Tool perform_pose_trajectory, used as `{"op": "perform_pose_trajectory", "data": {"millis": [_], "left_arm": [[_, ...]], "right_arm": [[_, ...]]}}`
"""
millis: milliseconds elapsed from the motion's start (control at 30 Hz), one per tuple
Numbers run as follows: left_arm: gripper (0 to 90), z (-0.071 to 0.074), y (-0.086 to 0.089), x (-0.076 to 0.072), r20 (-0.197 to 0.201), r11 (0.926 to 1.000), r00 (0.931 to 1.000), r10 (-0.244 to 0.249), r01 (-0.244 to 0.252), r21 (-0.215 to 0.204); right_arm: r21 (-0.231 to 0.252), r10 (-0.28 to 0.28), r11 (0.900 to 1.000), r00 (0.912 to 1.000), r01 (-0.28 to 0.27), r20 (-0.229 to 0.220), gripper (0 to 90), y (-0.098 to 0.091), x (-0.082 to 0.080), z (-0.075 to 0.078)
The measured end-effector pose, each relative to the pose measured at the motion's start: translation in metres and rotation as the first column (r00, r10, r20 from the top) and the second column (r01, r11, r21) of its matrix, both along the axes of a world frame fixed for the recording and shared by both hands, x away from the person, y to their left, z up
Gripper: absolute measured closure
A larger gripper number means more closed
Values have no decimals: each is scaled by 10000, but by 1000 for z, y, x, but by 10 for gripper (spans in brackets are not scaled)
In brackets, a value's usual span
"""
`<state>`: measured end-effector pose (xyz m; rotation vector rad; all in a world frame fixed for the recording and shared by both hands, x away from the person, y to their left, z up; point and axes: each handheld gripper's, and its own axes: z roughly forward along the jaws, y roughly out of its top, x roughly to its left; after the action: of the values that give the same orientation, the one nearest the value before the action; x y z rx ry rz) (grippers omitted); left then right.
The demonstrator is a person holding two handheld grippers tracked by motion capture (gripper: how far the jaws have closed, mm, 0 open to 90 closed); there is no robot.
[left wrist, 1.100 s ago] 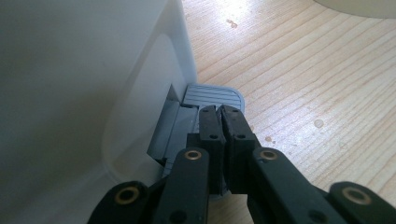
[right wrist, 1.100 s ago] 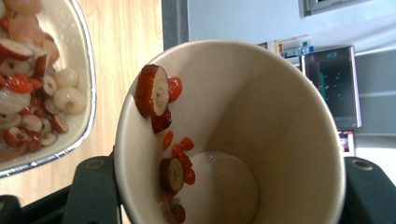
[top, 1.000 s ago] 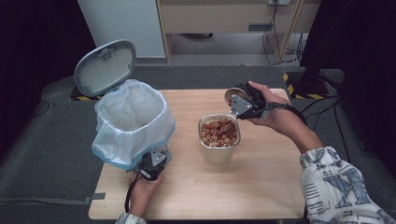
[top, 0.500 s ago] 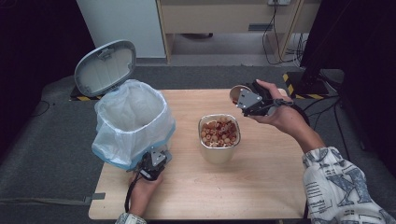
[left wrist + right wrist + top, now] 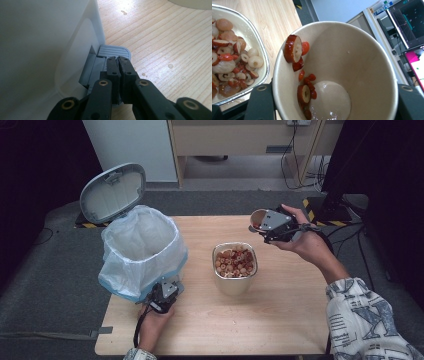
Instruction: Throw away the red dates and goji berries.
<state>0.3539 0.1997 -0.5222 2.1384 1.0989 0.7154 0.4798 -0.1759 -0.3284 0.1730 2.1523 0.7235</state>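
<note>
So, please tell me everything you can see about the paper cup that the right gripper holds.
The paper cup is beige, round and looks like plain cardboard. It is tipped on its side, mouth toward the metal bowl, held in the right gripper above the far side of the table. It is almost empty: a few red date slices and small red berries stick to its wet inner wall and bottom. The black jaws press its outer sides.

Bin [image 5: 140,250] on table [image 5: 280,320] at left, lid [image 5: 112,192] up behind it — pedal [image 5: 113,51] at its near base. Tray [image 5: 235,267] of fruit at table centre. Cup [image 5: 258,219] behind-right of tray, tipped — fruit bits [image 5: 297,52] stuck inside.
</note>
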Motion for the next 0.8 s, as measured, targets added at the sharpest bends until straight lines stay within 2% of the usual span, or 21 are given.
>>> {"op": "perform_pose_trajectory", "data": {"millis": [367, 800], "left_arm": [[867, 0, 0, 0, -4, 10000, 10000, -8, 8, -11], [867, 0, 0, 0, -6, 10000, 10000, -14, 14, -28]], "right_arm": [[943, -344, 9947, 9975, 401, -609, 348, -21, 6, 3], [1604, -609, 9841, 9934, 760, -970, 347, -41, 9, 2]]}}
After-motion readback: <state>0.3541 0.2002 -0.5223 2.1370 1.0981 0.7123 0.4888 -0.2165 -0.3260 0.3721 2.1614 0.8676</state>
